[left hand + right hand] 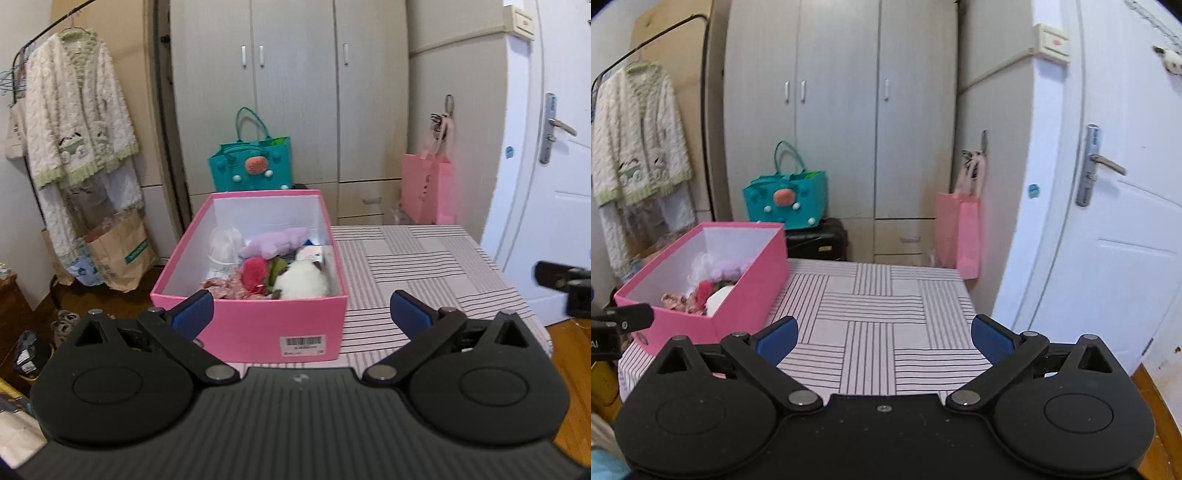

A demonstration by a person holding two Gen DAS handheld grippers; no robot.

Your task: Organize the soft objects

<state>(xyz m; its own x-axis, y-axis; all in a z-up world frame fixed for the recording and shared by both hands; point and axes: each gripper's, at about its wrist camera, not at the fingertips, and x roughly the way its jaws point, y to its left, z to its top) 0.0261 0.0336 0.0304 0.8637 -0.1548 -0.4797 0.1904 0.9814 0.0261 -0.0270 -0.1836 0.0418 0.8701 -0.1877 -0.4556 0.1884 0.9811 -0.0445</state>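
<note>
The pink box [255, 325] of soft toys [299, 280] sits at the table's [424, 266] left edge, long axis running away, directly ahead of the empty, spread-jawed left hand-held gripper [301, 310], while the equally empty, spread right hand-held gripper [884, 336] faces bare tablecloth beside it.

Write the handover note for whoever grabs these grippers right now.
Left gripper: open, empty, hanging in front of the pink box.
Right gripper: open, empty, over the bare striped tablecloth.
Things: white plush, purple plush, red item and floral fabric all lie inside the box, at the table's left end.
Done: no soft items show loose on the cloth.
Left: apparently nothing on the table; check outside these views.
</note>
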